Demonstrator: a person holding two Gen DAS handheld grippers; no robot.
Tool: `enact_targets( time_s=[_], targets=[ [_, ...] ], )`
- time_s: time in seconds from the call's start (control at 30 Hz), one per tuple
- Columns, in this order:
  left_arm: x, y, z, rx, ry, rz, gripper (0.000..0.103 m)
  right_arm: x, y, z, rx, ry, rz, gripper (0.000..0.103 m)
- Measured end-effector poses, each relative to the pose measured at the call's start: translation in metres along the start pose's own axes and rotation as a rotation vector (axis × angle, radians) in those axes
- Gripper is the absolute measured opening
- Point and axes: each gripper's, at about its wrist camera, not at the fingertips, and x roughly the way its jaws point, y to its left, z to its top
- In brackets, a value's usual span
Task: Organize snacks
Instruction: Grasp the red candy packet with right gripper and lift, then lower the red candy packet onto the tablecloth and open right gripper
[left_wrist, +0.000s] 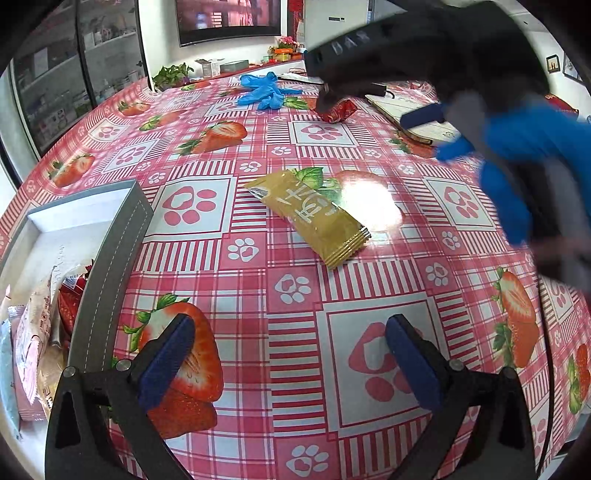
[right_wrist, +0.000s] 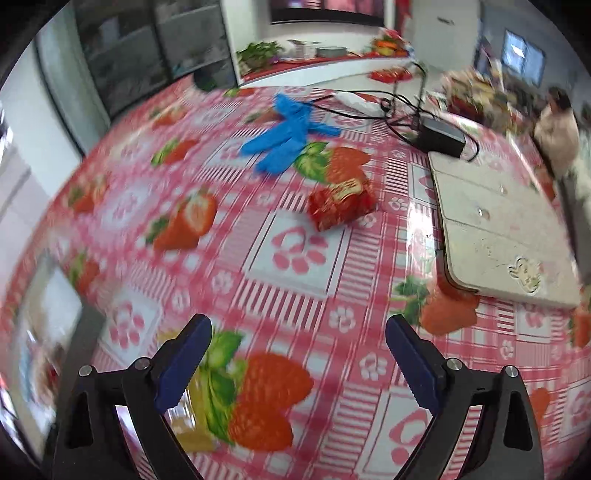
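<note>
1. Left wrist view: my left gripper (left_wrist: 290, 354) hung wide open and empty over the strawberry tablecloth (left_wrist: 258, 280); the gold snack packet (left_wrist: 308, 216) lay flat ahead of its tips, long axis running from far left to near right.
2. Right wrist view: my right gripper (right_wrist: 298, 360) gaped empty; the red snack packet (right_wrist: 341, 203) lay well ahead, long axis slanting up to the right.

Bright, even indoor light; a white glare patch lies on the glossy tablecloth (left_wrist: 369, 203) beside the gold snack packet (left_wrist: 310, 218). Fisheye distortion bows both views, with dark vignetted corners. The right wrist view is motion-blurred, worst at left.
</note>
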Motion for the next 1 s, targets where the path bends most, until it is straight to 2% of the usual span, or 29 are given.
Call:
enact_targets(
  time_s=[0.17, 0.27, 0.37, 0.43, 0.47, 0.5, 0.53, 0.6, 0.7, 0.8, 0.93, 1.0],
  targets=[
    [0.000, 0.000, 0.000, 0.000, 0.000, 0.000, 0.103, 0.024, -0.030, 0.045, 0.246, -0.057, 0.001, 0.096],
    [0.000, 0.000, 0.001, 0.000, 0.000, 0.000, 0.103, 0.044, -0.038, 0.065, 0.353, -0.055, -0.009, 0.096],
    [0.000, 0.000, 0.001, 0.001, 0.001, 0.001, 0.103, 0.065, -0.040, 0.076, 0.379, -0.045, -0.057, 0.095],
    [0.000, 0.000, 0.001, 0.001, 0.001, 0.001, 0.103, 0.071, -0.035, 0.077, 0.333, -0.051, -0.128, 0.080],
    [0.000, 0.000, 0.001, 0.001, 0.001, 0.001, 0.103, 0.072, -0.030, 0.077, 0.284, -0.058, -0.152, 0.058],
    [0.000, 0.000, 0.001, 0.000, 0.000, 0.000, 0.103, 0.072, -0.027, 0.077, 0.246, -0.060, -0.172, 0.044],
    [0.000, 0.000, 0.001, 0.000, 0.000, 0.000, 0.103, 0.072, -0.026, 0.075, 0.228, -0.057, -0.177, 0.040],
    [0.000, 0.000, 0.001, 0.000, 0.001, 0.000, 0.103, 0.069, -0.032, 0.072, 0.237, -0.050, -0.144, 0.039],
    [0.000, 0.000, 0.001, 0.001, 0.001, 0.001, 0.103, 0.061, -0.033, 0.060, 0.223, -0.023, -0.109, 0.039],
    [0.000, 0.000, 0.000, 0.001, 0.001, 0.001, 0.103, 0.043, -0.024, 0.032, 0.141, 0.008, -0.092, 0.039],
    [0.001, 0.000, 0.001, 0.002, 0.001, 0.001, 0.103, 0.006, -0.017, -0.030, 0.012, 0.040, -0.114, 0.039],
    [0.001, 0.000, 0.001, 0.002, 0.001, 0.001, 0.103, -0.014, -0.022, -0.063, -0.009, 0.056, -0.114, 0.039]
  ],
)
